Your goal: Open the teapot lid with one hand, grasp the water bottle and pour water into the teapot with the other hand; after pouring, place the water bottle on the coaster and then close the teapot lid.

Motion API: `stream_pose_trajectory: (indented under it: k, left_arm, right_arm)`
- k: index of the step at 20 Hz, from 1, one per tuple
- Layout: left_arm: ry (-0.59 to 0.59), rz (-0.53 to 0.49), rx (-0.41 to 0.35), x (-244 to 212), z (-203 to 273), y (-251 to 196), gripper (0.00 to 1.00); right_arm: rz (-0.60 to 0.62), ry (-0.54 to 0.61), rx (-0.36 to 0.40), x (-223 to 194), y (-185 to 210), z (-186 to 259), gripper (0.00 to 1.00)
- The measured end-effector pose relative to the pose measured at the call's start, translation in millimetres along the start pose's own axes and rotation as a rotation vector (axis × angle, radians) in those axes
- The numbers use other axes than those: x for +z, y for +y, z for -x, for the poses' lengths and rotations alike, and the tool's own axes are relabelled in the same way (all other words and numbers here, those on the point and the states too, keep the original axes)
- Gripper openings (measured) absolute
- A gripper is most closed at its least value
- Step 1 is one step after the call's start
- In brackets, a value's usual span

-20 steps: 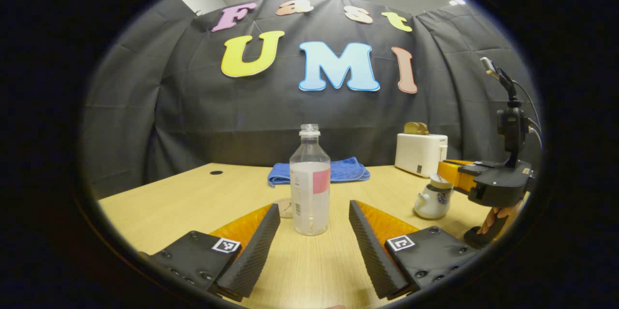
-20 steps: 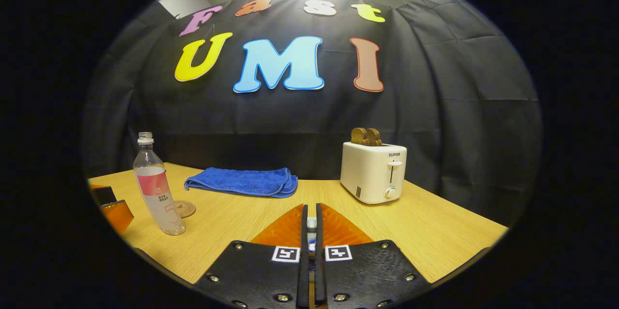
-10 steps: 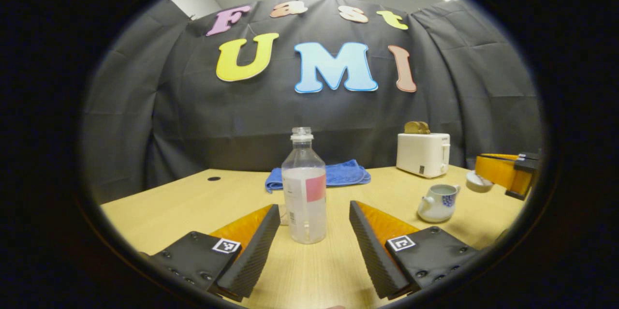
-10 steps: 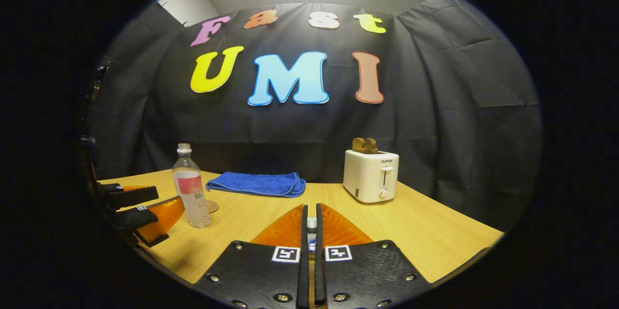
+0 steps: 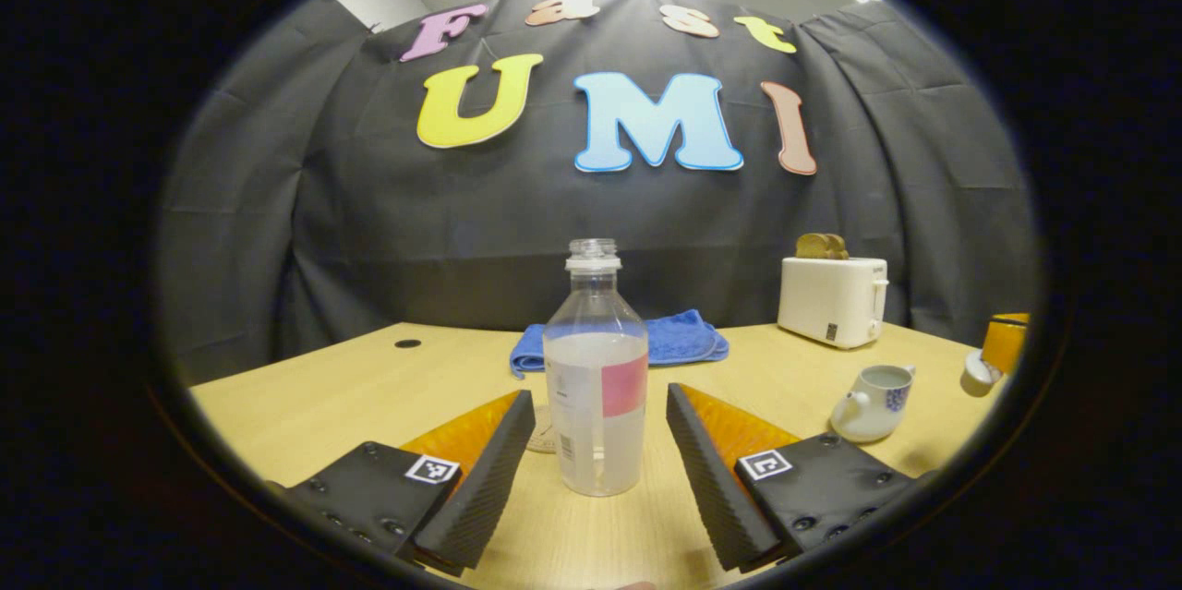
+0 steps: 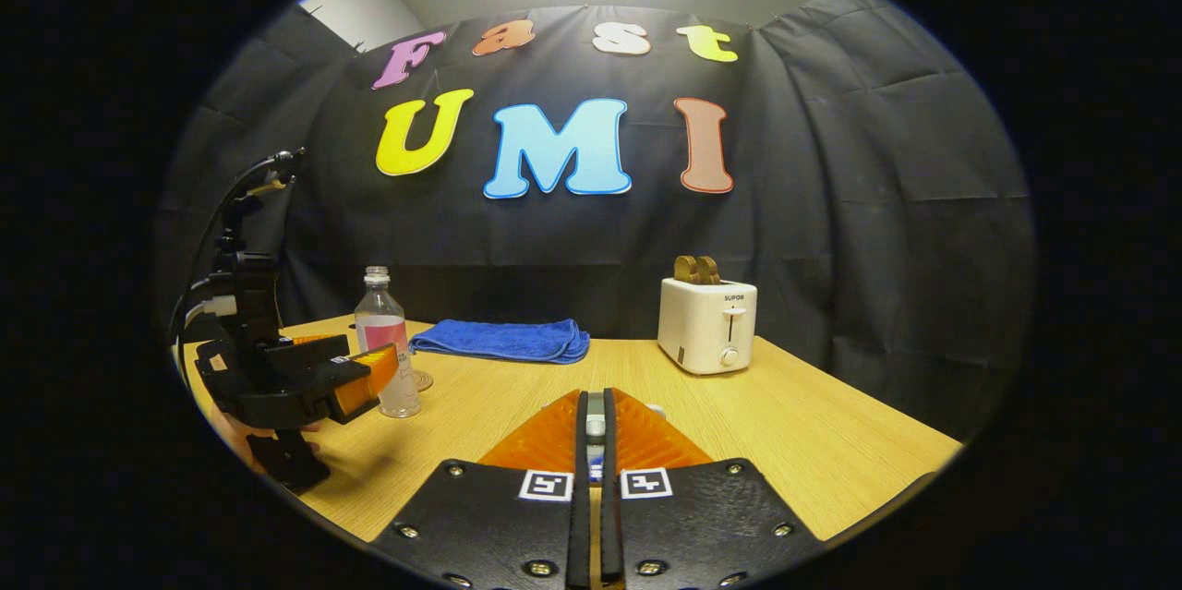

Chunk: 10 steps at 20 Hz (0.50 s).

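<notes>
Looking along my left gripper (image 5: pixel 600 442), I see its fingers spread wide either side of the uncapped clear plastic water bottle (image 5: pixel 597 378) standing on the light wooden table (image 5: pixel 323 387), neither touching it. My right gripper (image 6: pixel 592 428) pinches the small white teapot lid (image 5: pixel 977 372), off beside the open white-and-blue teapot (image 5: pixel 870 401).

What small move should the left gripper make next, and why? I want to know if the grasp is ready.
Probably ease forward, then close: the left gripper is open, the water bottle upright between its fingers, untouched. The teapot is open, its lid held by the right gripper.
</notes>
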<state>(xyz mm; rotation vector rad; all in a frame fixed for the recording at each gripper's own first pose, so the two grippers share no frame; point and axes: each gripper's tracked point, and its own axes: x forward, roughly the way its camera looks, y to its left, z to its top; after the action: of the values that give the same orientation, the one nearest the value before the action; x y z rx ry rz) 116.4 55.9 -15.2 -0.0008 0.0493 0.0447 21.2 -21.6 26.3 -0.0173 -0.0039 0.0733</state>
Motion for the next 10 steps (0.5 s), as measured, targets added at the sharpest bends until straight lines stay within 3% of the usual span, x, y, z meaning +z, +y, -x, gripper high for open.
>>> stream_pose_trajectory:
  k: [10]
  left_arm:
    - [-0.017, -0.007, -0.007, 4, -33, -2, 1.00]
  right_arm:
    - [-0.006, 0.012, 0.005, -3, 3, 0, 0.05]
